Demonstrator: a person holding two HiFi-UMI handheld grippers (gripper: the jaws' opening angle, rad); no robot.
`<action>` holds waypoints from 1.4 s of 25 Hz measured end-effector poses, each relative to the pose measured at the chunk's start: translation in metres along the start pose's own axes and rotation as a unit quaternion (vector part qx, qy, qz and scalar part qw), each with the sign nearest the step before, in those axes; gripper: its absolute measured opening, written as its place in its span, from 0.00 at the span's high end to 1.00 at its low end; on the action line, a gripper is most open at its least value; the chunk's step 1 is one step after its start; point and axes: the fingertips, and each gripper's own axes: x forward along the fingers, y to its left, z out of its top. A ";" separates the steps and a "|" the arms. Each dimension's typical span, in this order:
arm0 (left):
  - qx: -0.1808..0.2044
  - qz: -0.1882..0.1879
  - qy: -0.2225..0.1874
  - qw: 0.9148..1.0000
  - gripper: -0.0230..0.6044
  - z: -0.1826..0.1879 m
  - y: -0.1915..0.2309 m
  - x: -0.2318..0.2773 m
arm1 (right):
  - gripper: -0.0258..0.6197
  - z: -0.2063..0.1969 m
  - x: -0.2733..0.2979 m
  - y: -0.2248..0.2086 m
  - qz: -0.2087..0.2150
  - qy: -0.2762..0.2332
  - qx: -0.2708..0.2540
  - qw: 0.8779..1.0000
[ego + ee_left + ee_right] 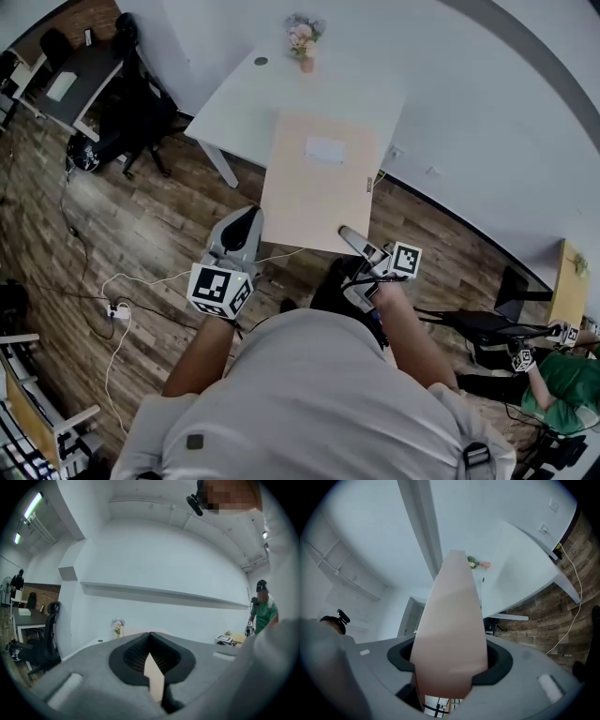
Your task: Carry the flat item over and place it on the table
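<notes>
board sits between the fingers of left gripper and right gripper.

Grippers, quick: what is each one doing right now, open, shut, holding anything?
Left gripper: closed on the near edge of the flat board.
Right gripper: closed on the same flat board.
</notes>
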 end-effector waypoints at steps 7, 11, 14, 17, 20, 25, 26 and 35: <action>-0.003 0.006 0.006 1.000 0.96 0.002 0.002 0.066 | 0.49 0.062 0.006 -0.018 0.002 0.010 0.007 1.000; -0.007 0.011 0.001 1.000 0.96 0.009 -0.001 0.112 | 0.49 0.107 0.007 -0.030 0.004 0.017 0.008 1.000; -0.008 0.021 0.000 1.000 0.96 0.012 -0.005 0.147 | 0.49 0.142 0.005 -0.037 0.006 0.027 0.005 1.000; -0.010 0.031 0.001 0.999 0.96 0.016 -0.011 0.183 | 0.49 0.176 0.001 -0.044 0.007 0.036 0.010 0.999; -0.009 0.038 -0.001 0.999 0.96 0.019 -0.019 0.211 | 0.49 0.203 -0.004 -0.050 0.006 0.046 0.013 0.999; -0.011 0.044 0.007 0.999 0.96 0.017 -0.024 0.241 | 0.49 0.235 -0.007 -0.058 0.007 0.051 0.014 0.999; -0.011 0.045 0.008 0.999 0.96 0.016 -0.024 0.246 | 0.49 0.240 -0.007 -0.060 0.007 0.051 0.015 0.999; -0.020 0.043 0.012 0.999 0.96 0.014 -0.005 0.282 | 0.49 0.271 0.005 -0.081 -0.008 0.043 0.025 0.999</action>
